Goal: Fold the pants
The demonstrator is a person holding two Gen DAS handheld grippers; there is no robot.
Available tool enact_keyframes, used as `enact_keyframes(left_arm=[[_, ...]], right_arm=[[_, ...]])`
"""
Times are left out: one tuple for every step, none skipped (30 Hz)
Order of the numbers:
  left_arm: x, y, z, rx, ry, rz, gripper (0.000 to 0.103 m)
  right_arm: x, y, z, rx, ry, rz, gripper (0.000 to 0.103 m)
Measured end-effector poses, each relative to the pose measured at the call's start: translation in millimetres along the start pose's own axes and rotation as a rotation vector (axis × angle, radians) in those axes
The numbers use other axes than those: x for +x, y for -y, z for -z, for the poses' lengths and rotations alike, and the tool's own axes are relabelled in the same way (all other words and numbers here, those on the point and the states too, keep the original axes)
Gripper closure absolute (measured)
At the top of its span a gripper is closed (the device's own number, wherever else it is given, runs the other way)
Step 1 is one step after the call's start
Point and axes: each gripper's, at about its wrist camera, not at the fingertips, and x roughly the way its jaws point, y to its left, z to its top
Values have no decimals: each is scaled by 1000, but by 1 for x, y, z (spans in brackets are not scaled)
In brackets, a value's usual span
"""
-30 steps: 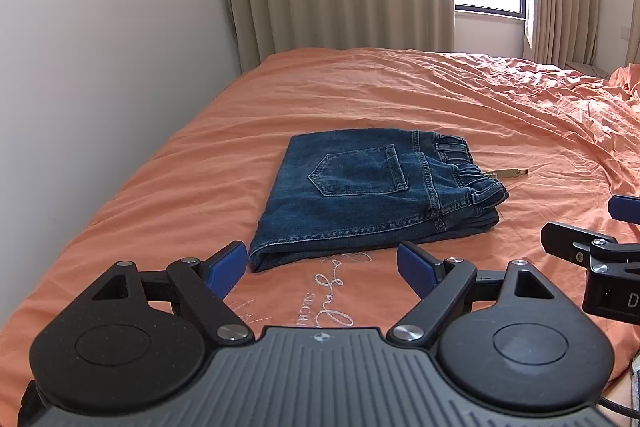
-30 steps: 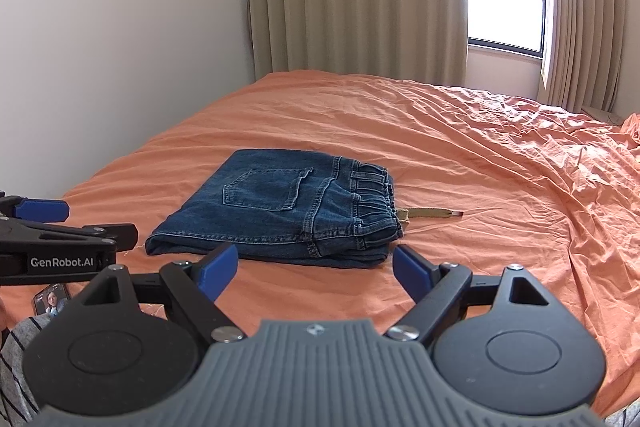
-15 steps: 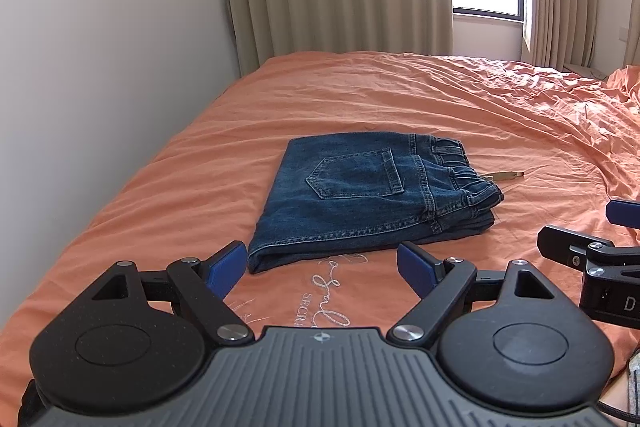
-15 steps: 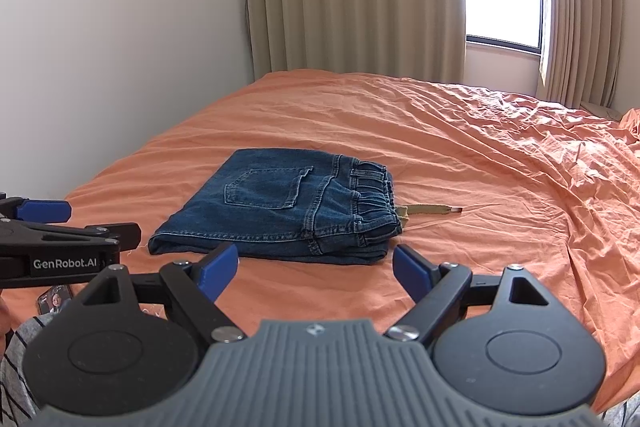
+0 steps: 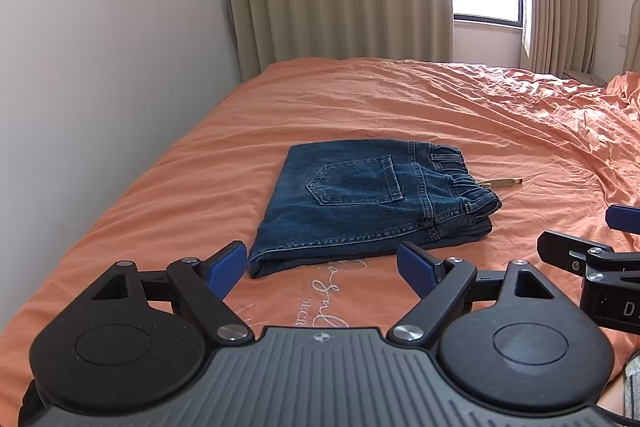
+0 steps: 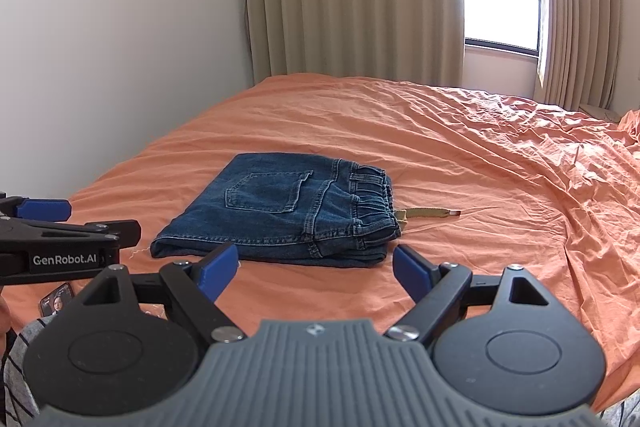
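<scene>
- Pants [image 5: 360, 203] folded into compact stack on bed [image 5: 400, 99], job looks finished
- Left claw [image 5: 320, 263] wide open, empty
- Right claw [image 6: 316, 267] likewise

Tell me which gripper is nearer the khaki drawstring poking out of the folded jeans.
Right, though not by much. The right gripper hovers just in front of the folded blue denim jeans' waistband end, where the khaki drawstring emerges. The left gripper hovers by the opposite, folded end.
</scene>
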Motion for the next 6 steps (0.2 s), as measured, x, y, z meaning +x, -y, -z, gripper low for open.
enact_keyframes(left_arm=[[-1,0,0,0,1,1,4],[-1,0,0,1,2,1,4],[-1,0,0,1,3,1,4],[-1,1,0,3,4,2,4],[-2,1,0,3,6,4,4],[-2,1,0,4,9,4,4]], right_arm=[[0,0,0,0,0,1,22],[0,0,0,1,0,1,22],[-1,0,0,1,0,1,22],[-1,0,0,2,0,0,22],[-1,0,-1,3,-1,1,22],[-2,0,-1,3,-1,1,22]])
